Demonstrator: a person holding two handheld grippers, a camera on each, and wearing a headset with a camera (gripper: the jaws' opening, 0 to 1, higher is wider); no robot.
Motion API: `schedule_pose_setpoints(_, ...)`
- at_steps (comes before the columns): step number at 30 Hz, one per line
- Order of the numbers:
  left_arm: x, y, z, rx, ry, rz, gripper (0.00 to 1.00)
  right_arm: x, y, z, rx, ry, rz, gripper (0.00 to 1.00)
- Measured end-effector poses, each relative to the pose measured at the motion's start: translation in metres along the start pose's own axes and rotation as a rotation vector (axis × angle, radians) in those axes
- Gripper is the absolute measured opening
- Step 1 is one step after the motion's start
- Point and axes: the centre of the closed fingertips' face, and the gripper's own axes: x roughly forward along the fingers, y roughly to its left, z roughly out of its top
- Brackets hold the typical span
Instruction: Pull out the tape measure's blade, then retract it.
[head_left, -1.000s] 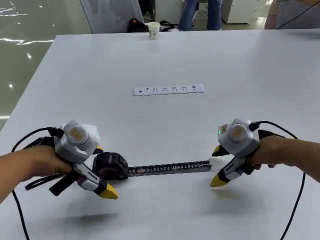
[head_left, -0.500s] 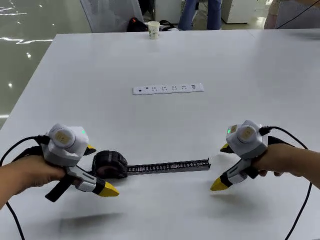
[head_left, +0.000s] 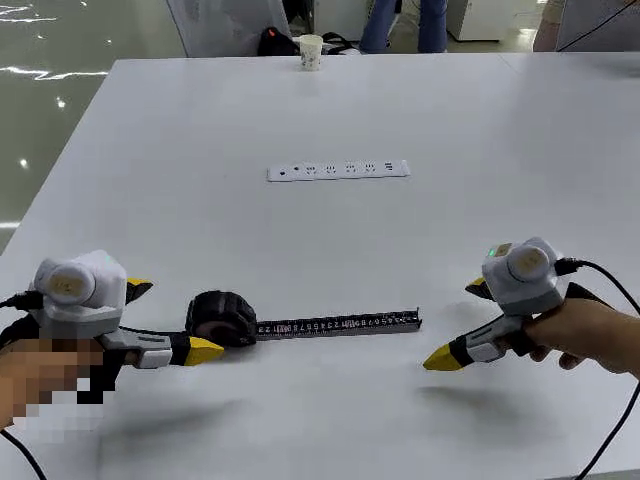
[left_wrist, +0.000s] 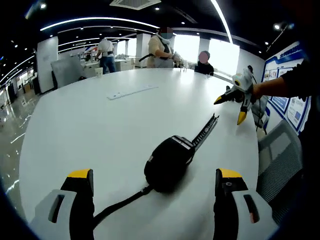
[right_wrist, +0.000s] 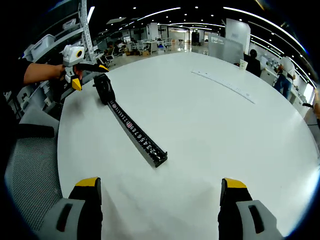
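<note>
the tape (head_left: 222, 318) lies on the worktop (head_left: 420, 110), its blade (head_left: 340, 323) drawn out and flat. the left gripper (head_left: 172, 318) gapes wide just beside the tape, holding nothing. the right gripper (head_left: 458, 324), equally wide and empty, hangs near the blade's tip.

The left gripper (head_left: 172, 319) is held low at the near left, its jaws spread wide and pointing right. The right gripper (head_left: 458, 324), gripped by a hand (head_left: 583, 336) at the near right, points left with jaws wide apart
</note>
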Motion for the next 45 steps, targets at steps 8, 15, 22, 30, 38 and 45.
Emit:
schedule_pose_setpoints(8,-0.013,0.005,-0.01,-0.044,-0.019,0.03,0.99,-0.018,0.008,0.004,-0.005,-0.119,-0.049,0.99)
schedule_pose_setpoints(15,-0.02,0.003,-0.02,-0.044,-0.018,0.056,0.99,-0.03,0.018,-0.003,-0.004,-0.156,-0.068,0.99)
schedule_pose_setpoints(22,-0.029,-0.01,-0.025,-0.039,-0.042,0.053,0.99,-0.045,0.015,-0.009,0.027,-0.213,-0.132,0.99)
schedule_pose_setpoints(30,-0.047,-0.016,-0.028,-0.023,-0.08,0.059,0.99,-0.063,0.023,-0.019,0.033,-0.252,-0.147,0.99)
schedule_pose_setpoints(38,-0.061,-0.023,-0.038,-0.031,-0.089,0.069,0.99,-0.071,0.028,-0.036,0.054,-0.243,-0.157,0.99)
schedule_pose_setpoints(45,-0.069,-0.029,-0.04,-0.023,-0.089,0.058,0.99,-0.077,0.033,-0.045,0.052,-0.225,-0.173,0.99)
